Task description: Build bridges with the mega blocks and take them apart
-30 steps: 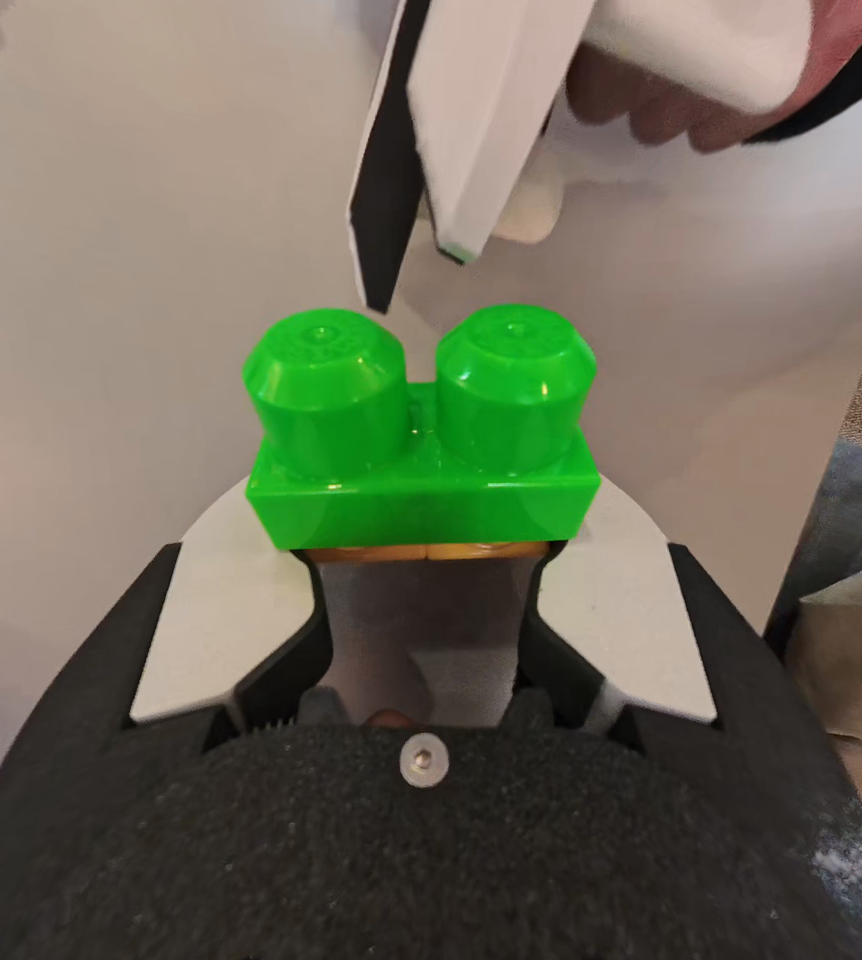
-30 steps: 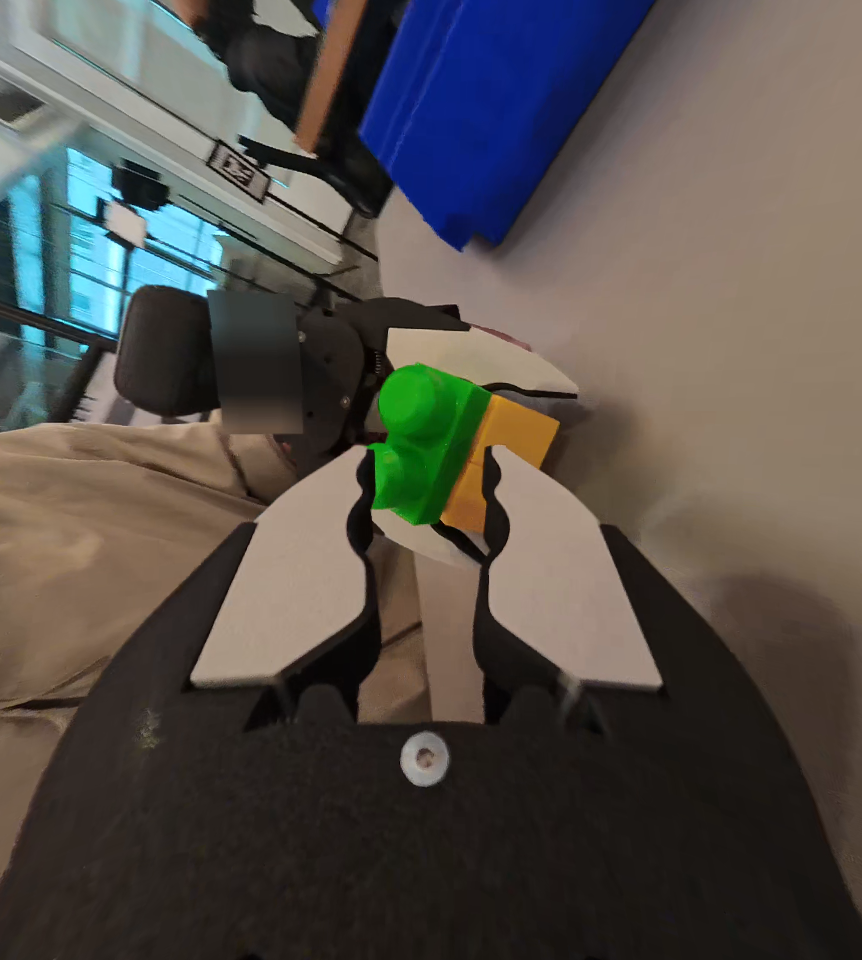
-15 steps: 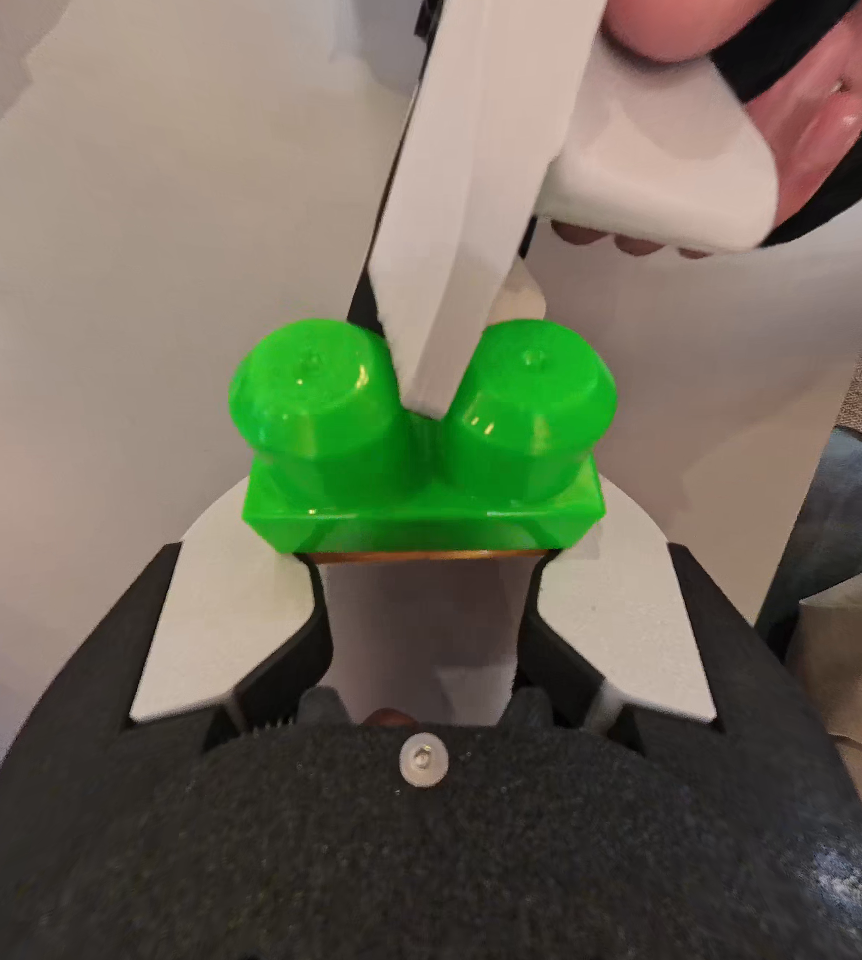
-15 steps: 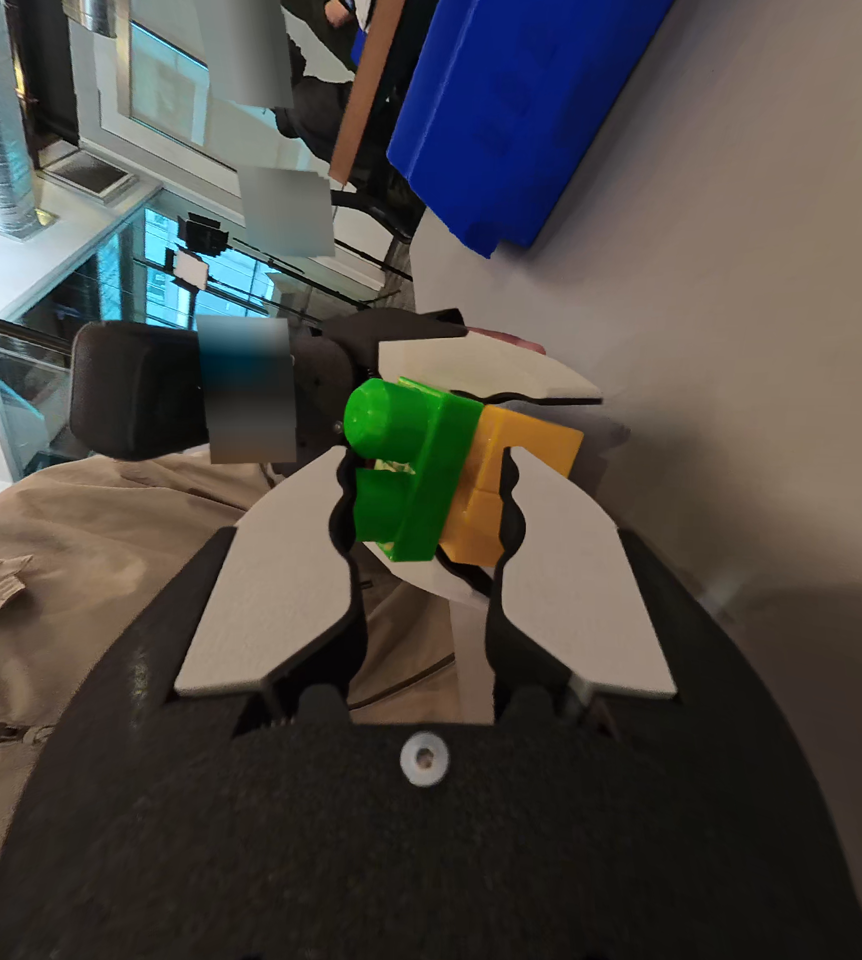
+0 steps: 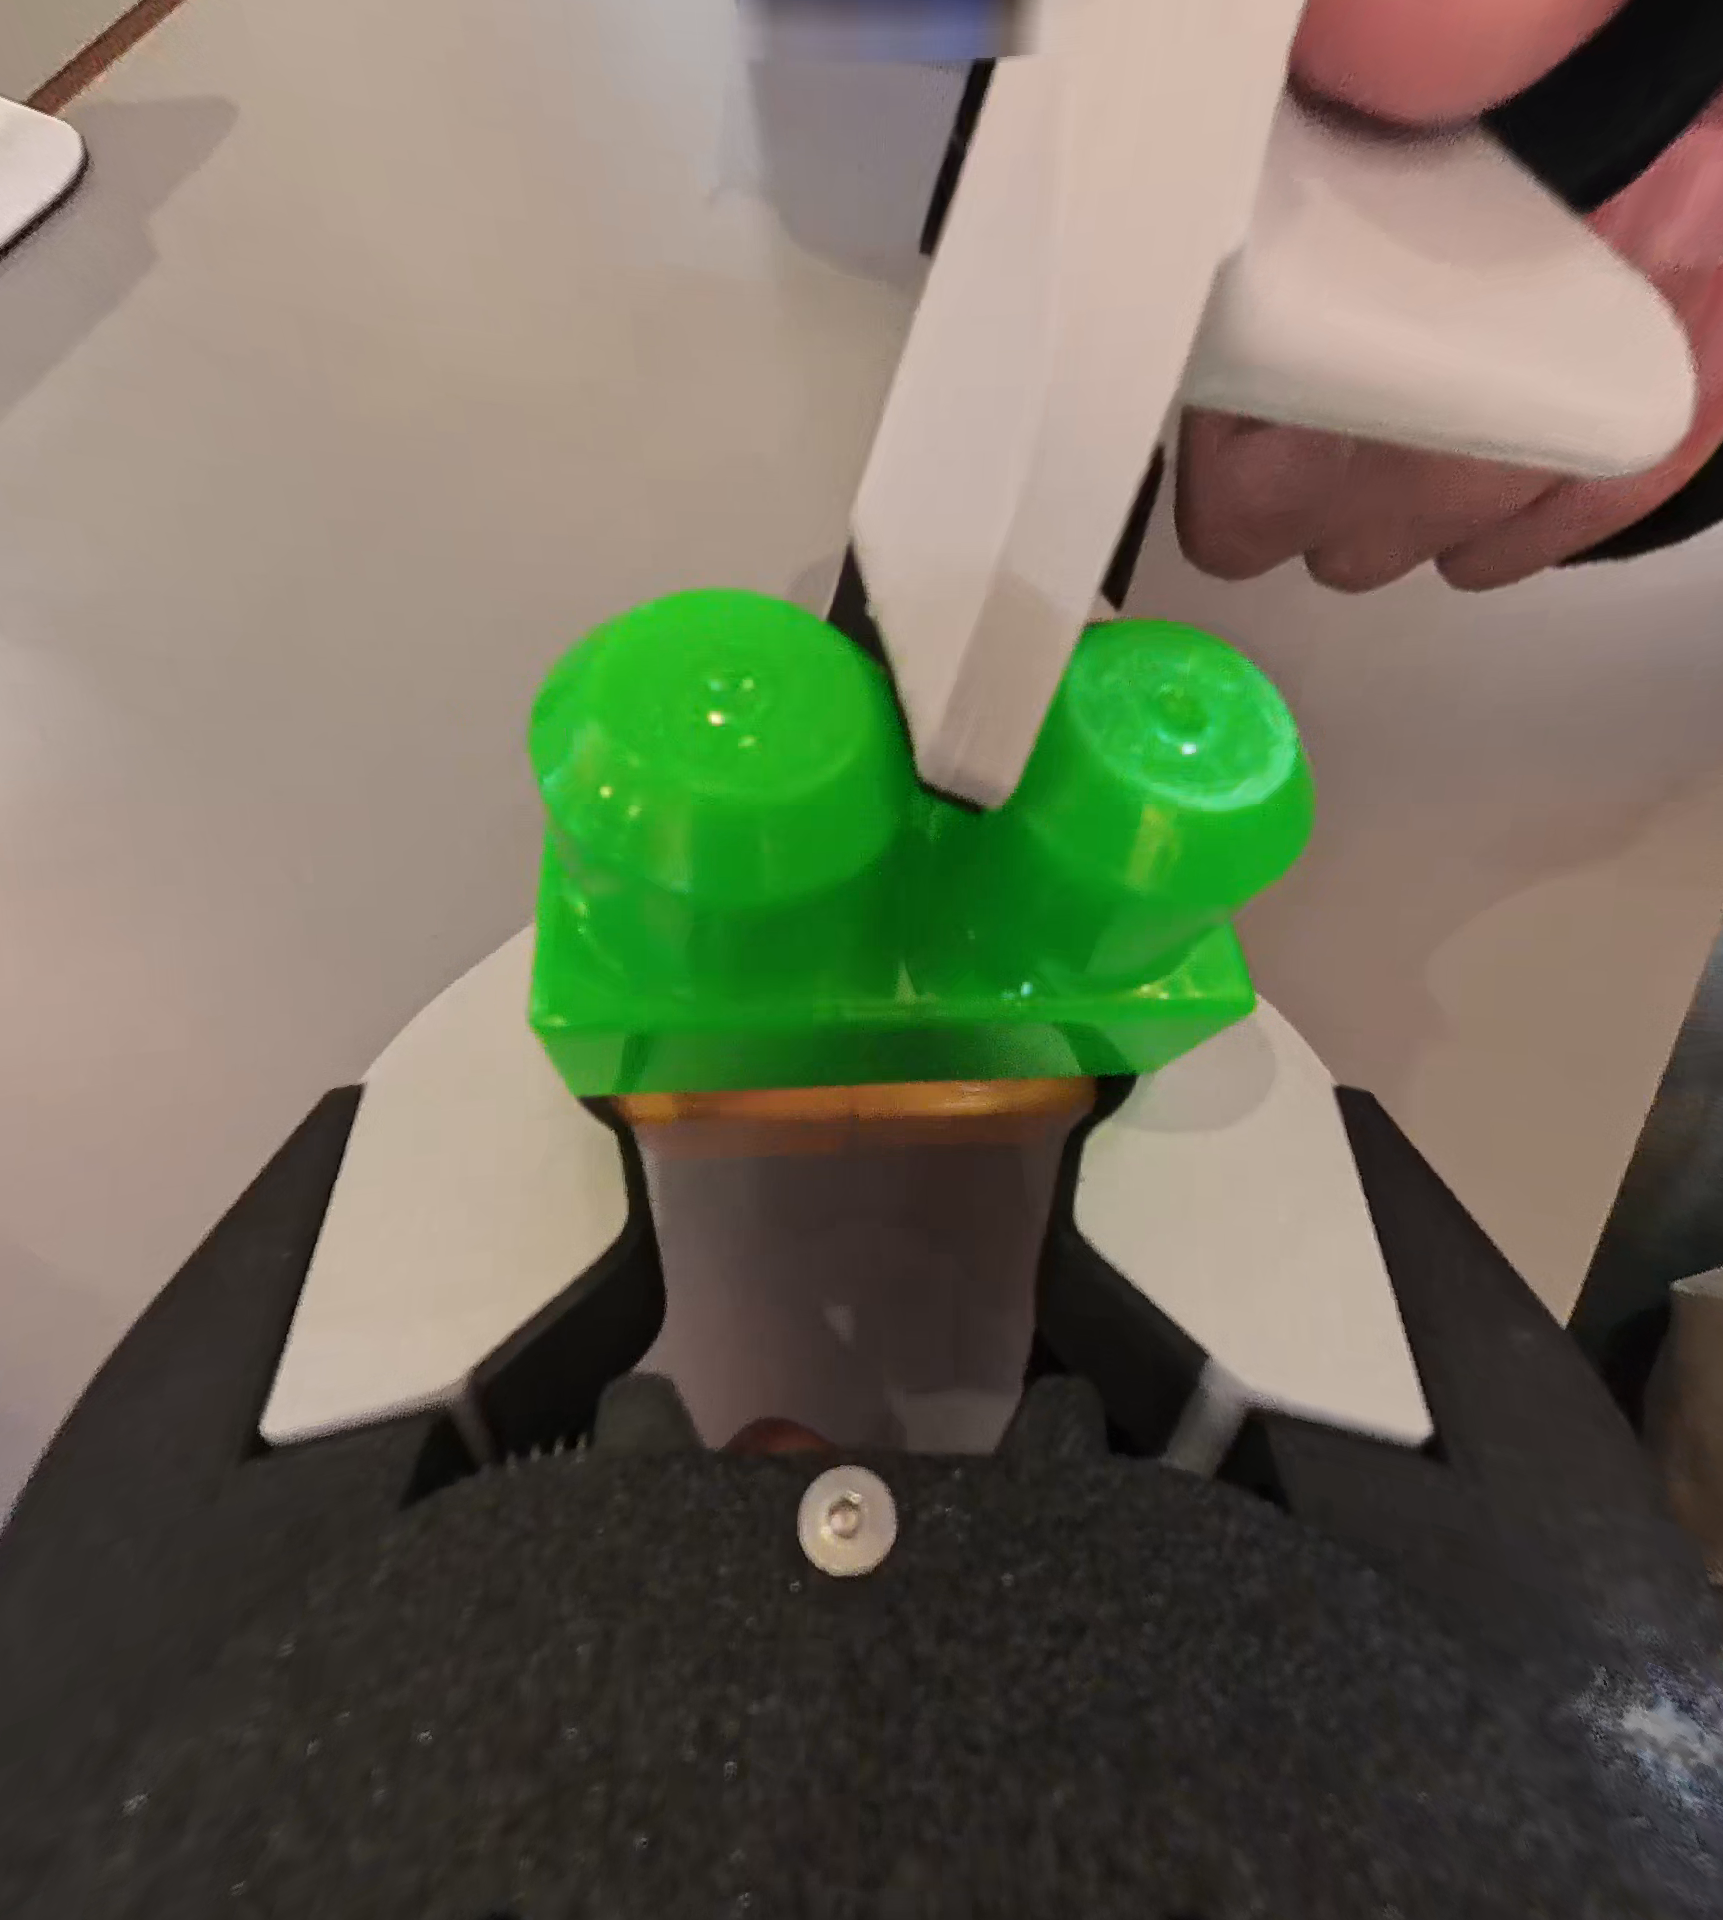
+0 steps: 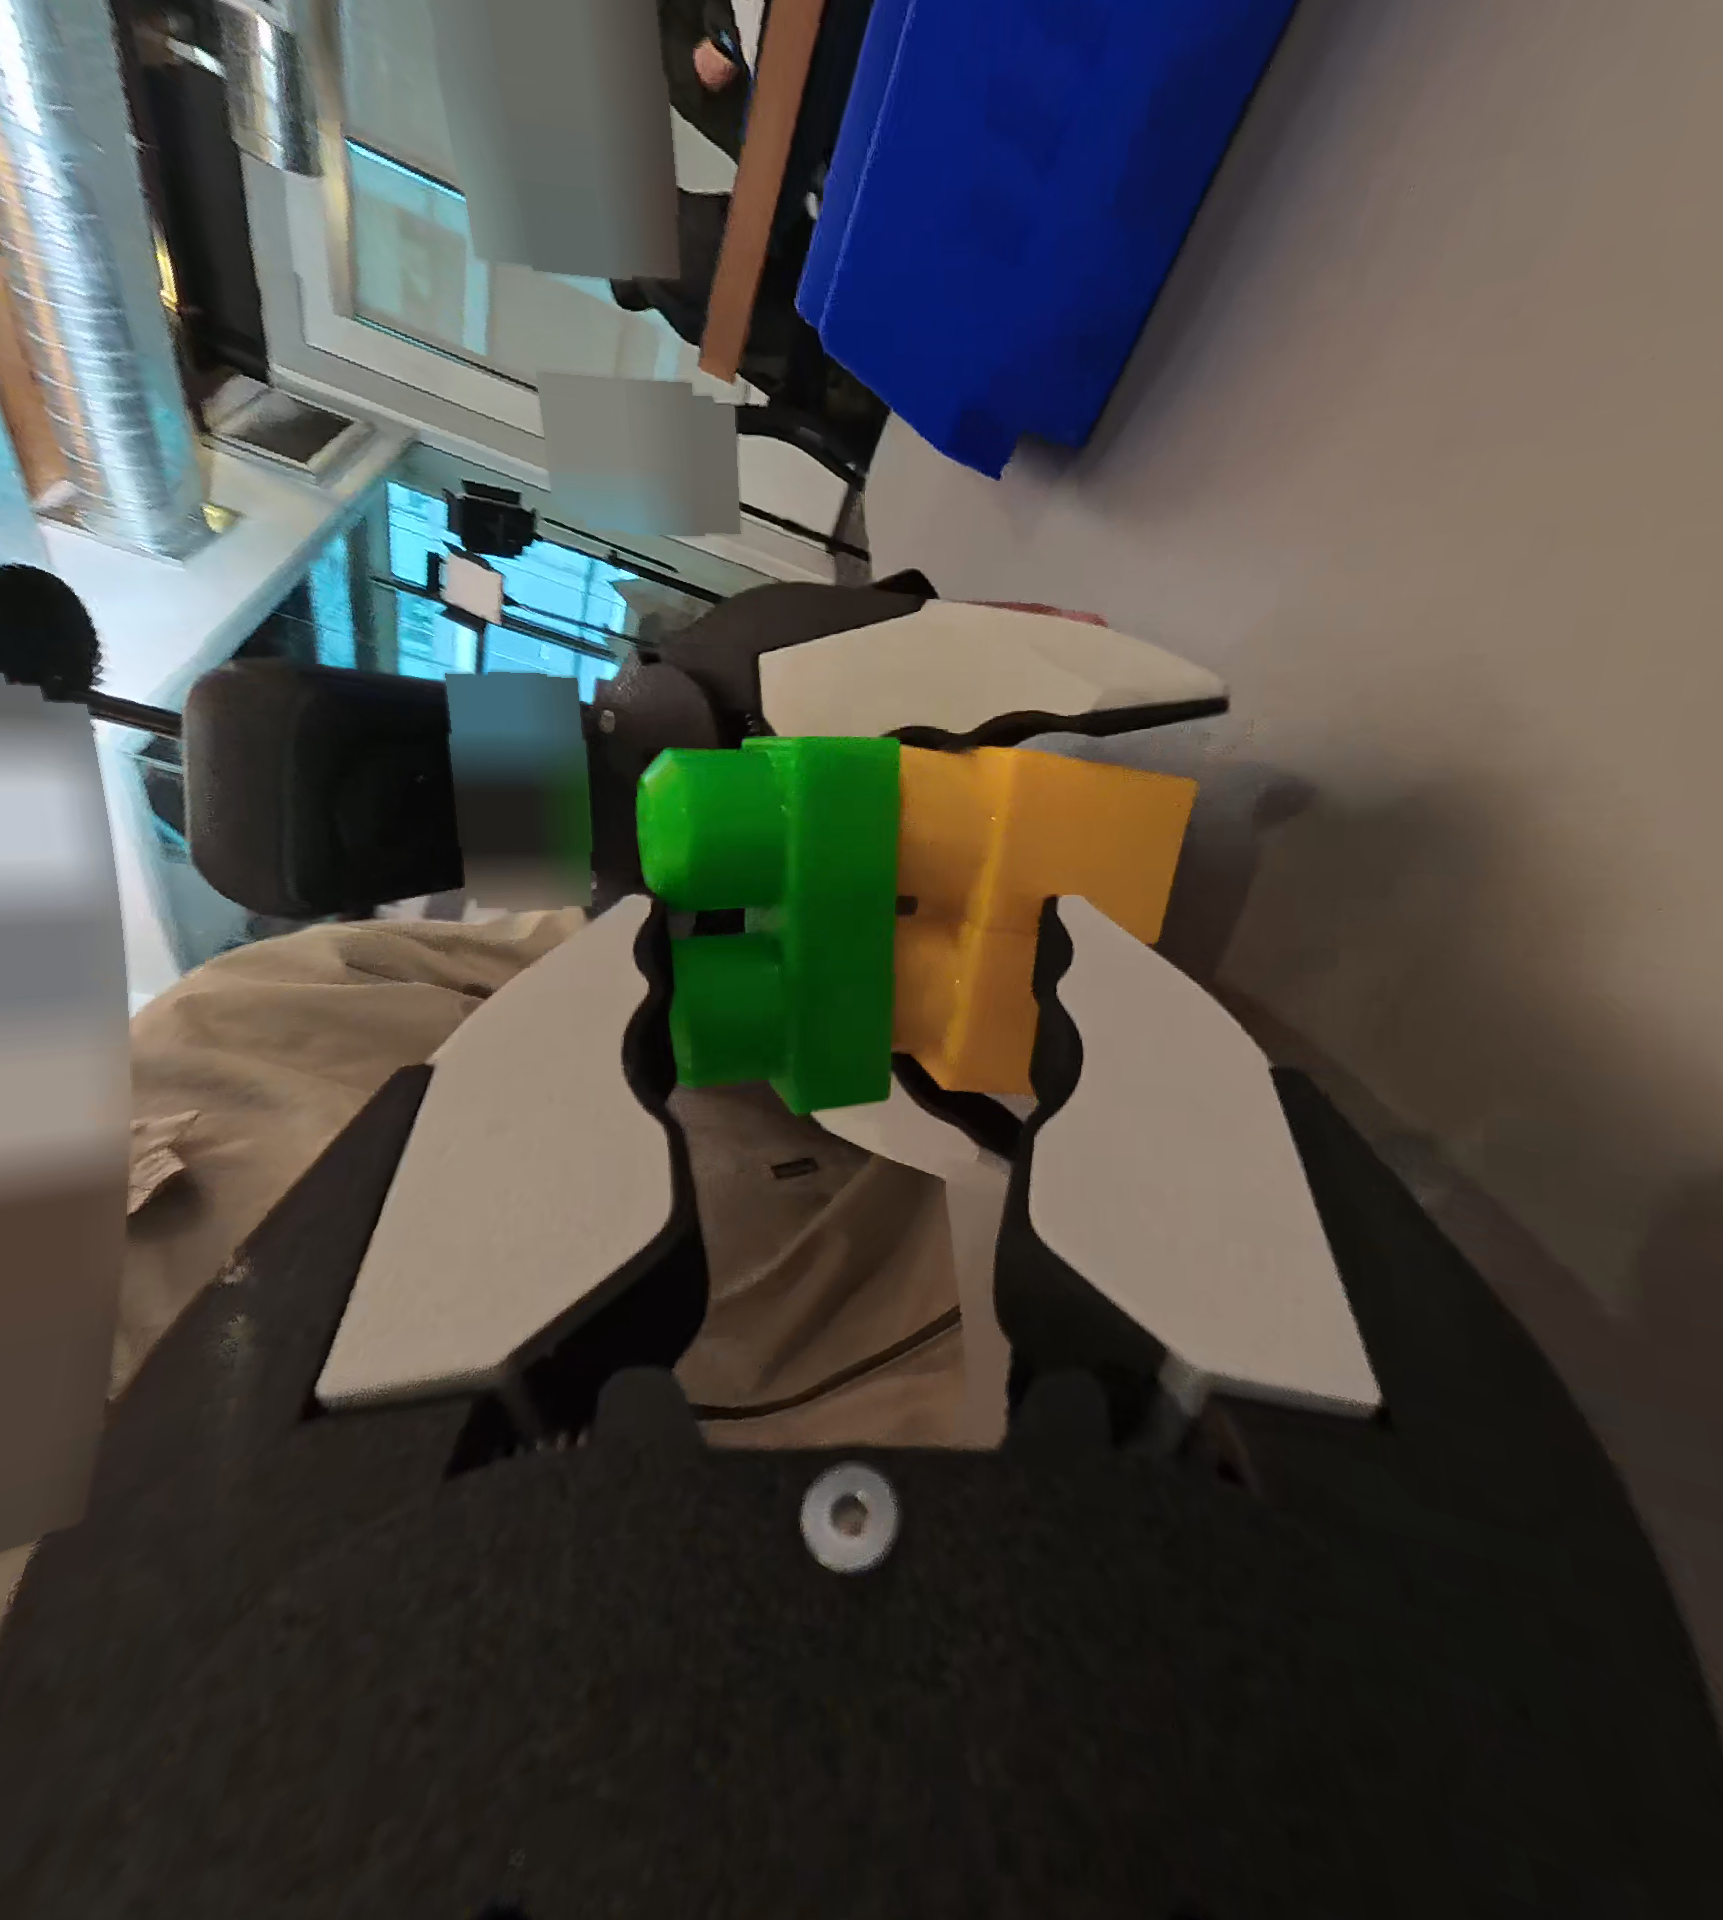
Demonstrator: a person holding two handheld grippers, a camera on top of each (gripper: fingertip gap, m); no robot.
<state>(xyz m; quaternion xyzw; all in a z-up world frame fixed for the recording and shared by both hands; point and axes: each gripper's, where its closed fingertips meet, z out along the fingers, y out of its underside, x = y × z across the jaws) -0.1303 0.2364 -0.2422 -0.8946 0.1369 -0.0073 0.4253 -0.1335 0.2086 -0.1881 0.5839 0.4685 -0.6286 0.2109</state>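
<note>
Left hand-held gripper (image 5: pixel 852 1060) clamped tight; right hand-held gripper (image 6: pixel 852 935) parted, one finger (image 5: pixel 1002 499) angled down.

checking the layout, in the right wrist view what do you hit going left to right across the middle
black camera → green block → yellow block → grey table

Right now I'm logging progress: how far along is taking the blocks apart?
Done: only a two-block stack is in view, so any bridge seems already dismantled. In hand: the left claw grips the yellow block, while the right claw straddles the green block plugged onto it, open. Left: close, pull them apart; they are joined.
</note>
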